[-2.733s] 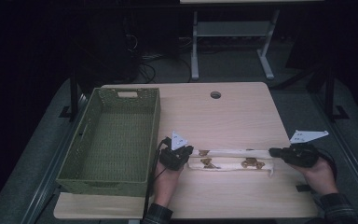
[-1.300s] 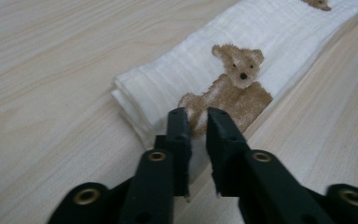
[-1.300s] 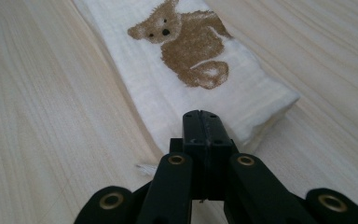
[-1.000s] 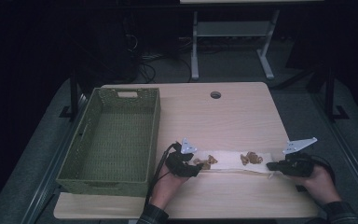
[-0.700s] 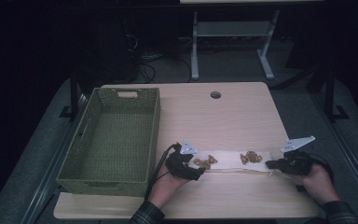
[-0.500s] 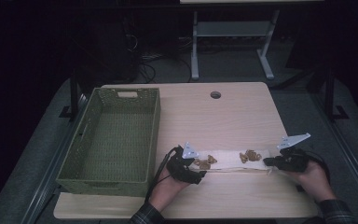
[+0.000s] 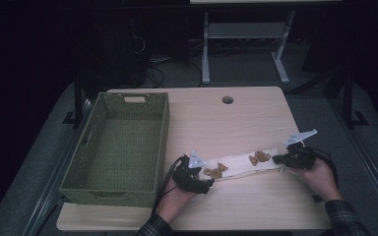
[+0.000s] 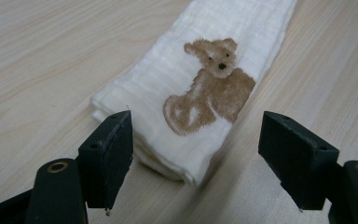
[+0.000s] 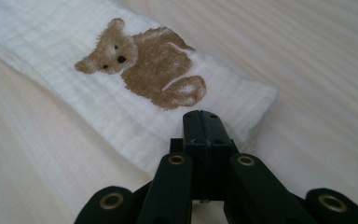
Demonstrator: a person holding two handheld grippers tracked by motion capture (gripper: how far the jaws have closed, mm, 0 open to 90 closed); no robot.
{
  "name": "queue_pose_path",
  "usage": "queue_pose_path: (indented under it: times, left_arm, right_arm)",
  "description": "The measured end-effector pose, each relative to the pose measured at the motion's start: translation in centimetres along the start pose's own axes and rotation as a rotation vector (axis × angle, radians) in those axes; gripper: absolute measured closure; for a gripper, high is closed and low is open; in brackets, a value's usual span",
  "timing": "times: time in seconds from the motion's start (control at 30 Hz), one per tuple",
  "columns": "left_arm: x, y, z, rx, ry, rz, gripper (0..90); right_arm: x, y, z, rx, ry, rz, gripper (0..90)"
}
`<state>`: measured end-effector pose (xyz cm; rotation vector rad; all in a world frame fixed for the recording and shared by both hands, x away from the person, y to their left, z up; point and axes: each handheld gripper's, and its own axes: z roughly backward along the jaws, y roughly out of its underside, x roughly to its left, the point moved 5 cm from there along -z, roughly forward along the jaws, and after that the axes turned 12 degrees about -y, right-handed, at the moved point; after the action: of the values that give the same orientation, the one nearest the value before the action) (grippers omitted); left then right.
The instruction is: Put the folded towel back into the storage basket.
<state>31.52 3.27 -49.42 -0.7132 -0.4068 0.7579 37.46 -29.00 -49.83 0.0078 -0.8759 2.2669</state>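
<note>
Left gripper (image 8: 193, 154): jaws spread, just been opening; cloth end lies between them, unpinched.
Right gripper (image 9: 200, 122): jaws pressed together at the cloth's other end; whether fabric is caught cannot be told.
Cloth (image 7: 241, 163): folded strip spanning both grippers.
Table (image 7: 216, 123): pale wood.
Basket (image 7: 120, 142): beyond left gripper.
Room: dark.

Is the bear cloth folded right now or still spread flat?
Folded. The cloth lies as a narrow strip on the table, and the left gripper view shows stacked layers at its near end.
</note>
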Motion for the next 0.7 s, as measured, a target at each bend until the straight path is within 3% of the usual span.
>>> queue_pose_path:
  times: [0.37,0.7]
  left_arm:
    - [0.3,-0.3,0.3,-0.008,-0.009,-0.006,25.7]
    - [0.4,-0.4,0.3,-0.001,-0.010,-0.012,25.8]
  right_arm:
    - [-2.4,-4.2,-2.6,-0.010,0.040,0.035,89.6]
    - [-3.5,-7.8,-5.2,-0.024,0.041,0.079,89.6]
